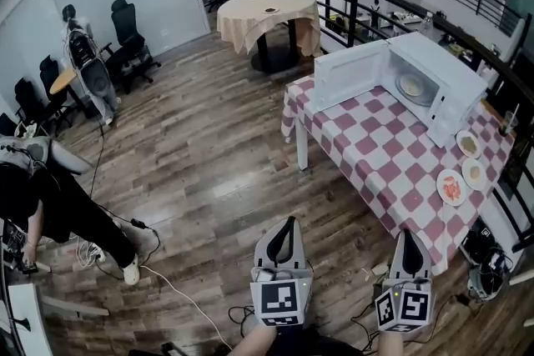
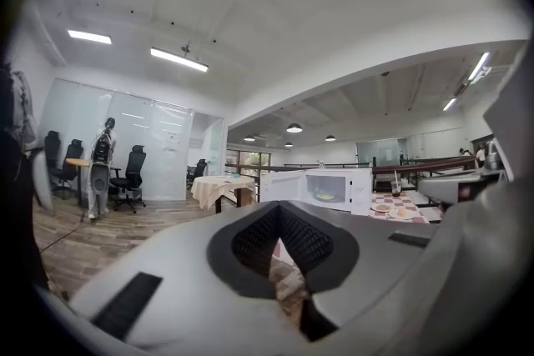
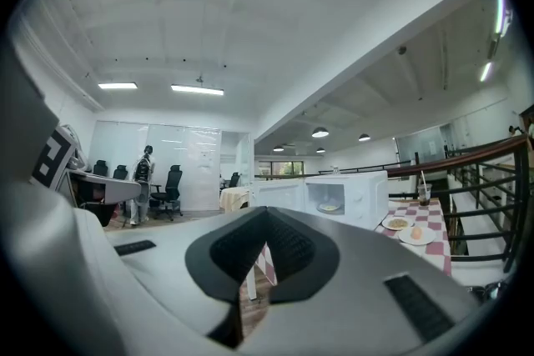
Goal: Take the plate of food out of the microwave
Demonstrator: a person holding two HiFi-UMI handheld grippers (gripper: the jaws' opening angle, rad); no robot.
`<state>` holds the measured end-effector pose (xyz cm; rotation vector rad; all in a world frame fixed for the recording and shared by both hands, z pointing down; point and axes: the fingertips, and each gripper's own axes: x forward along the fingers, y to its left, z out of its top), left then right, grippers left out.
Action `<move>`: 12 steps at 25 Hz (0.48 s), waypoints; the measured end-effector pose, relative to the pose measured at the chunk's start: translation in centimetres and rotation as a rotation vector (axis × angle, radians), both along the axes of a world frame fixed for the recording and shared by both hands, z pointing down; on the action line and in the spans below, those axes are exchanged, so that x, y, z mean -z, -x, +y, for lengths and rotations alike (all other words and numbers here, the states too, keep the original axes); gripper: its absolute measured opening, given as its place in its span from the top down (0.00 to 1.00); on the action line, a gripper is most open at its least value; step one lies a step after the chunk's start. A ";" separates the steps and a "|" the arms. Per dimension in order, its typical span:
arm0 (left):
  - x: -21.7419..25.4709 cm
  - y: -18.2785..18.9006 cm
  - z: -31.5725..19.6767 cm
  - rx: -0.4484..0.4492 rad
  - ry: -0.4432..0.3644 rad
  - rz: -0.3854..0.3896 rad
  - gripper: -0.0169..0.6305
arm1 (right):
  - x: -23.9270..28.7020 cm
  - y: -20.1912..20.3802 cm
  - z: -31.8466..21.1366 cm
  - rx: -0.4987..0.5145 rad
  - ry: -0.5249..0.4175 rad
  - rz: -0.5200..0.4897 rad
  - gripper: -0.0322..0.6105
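Observation:
The white microwave [image 1: 442, 87] stands on a red-and-white checked table [image 1: 375, 154] with its door [image 1: 350, 75] swung open to the left. A plate of food [image 1: 411, 86] rests inside it, and the plate [image 2: 325, 197] also shows small in the left gripper view. Both grippers hover low over the wooden floor, well short of the table. My left gripper [image 1: 289, 223] is shut with nothing in it, its pads [image 2: 250, 238] meeting. My right gripper [image 1: 407, 234] is likewise shut and empty. The right gripper view looks toward the microwave [image 3: 346, 198] and its plate [image 3: 329, 208].
Three plates of food [image 1: 468, 144] [image 1: 474, 173] [image 1: 451, 187] and a cup with a straw [image 1: 506, 123] sit on the table's right end. A black railing [image 1: 434, 21] runs behind it. A round cloth-covered table [image 1: 269, 17], office chairs [image 1: 129, 42], a person [image 1: 42, 196] and floor cables [image 1: 167, 288] lie to the left.

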<state>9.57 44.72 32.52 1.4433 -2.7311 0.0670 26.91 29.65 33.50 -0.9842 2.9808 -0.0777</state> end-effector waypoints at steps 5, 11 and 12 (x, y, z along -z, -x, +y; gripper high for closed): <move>0.9 4.7 -3.6 -0.046 -0.011 -0.010 0.95 | 1.4 4.7 -2.7 -0.036 -0.006 0.011 0.96; 1.7 10.2 -6.5 -0.089 -0.021 -0.014 0.95 | 2.0 9.4 -4.9 -0.080 -0.003 0.003 0.96; 1.8 11.0 -6.9 -0.094 -0.022 -0.016 0.95 | 1.8 10.1 -5.1 -0.083 -0.001 -0.001 0.96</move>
